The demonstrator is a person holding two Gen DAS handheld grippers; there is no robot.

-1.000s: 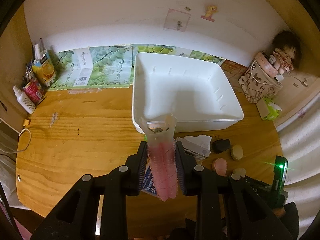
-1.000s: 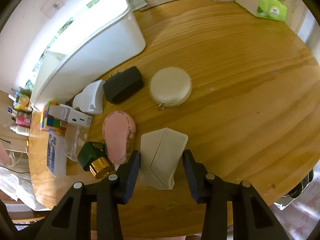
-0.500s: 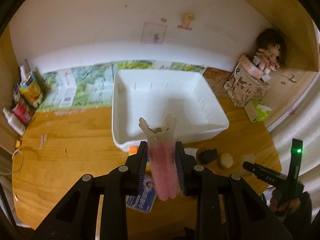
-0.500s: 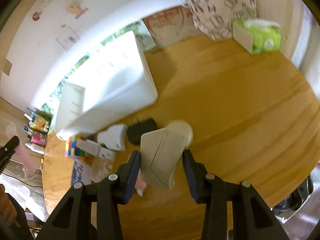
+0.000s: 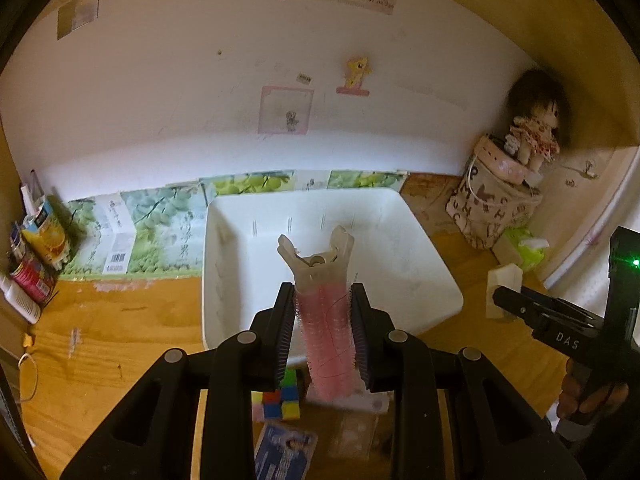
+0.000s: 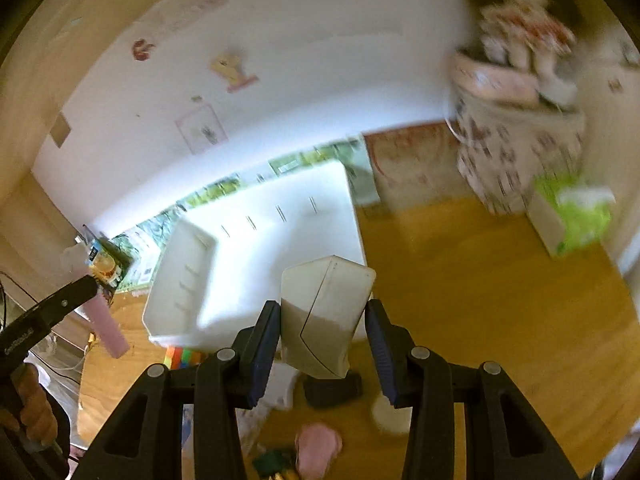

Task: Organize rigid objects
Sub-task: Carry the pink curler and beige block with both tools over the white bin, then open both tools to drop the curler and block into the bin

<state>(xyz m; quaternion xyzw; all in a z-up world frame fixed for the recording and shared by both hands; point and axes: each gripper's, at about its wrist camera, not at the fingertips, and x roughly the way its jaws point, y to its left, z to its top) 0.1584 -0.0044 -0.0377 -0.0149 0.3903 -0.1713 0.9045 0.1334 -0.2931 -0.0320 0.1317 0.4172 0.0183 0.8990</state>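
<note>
Here the left gripper (image 5: 323, 332) clamps a light, bristly pink roller (image 5: 326, 340) mid-barrel; the right gripper (image 6: 323, 336) holds a stiff, smooth beige case (image 6: 320, 316) by its sides above the desk's (image 6: 480, 300) near edge.

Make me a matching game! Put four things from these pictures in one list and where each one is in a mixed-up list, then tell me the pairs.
Things:
1. pink hair roller
2. beige case
3. white bin
4. doll

Places:
A. on the patterned bag by the wall
B. in the left claw
C. on the wooden table, nothing inside
D. in the right claw

Pairs: 1-B, 2-D, 3-C, 4-A
</note>
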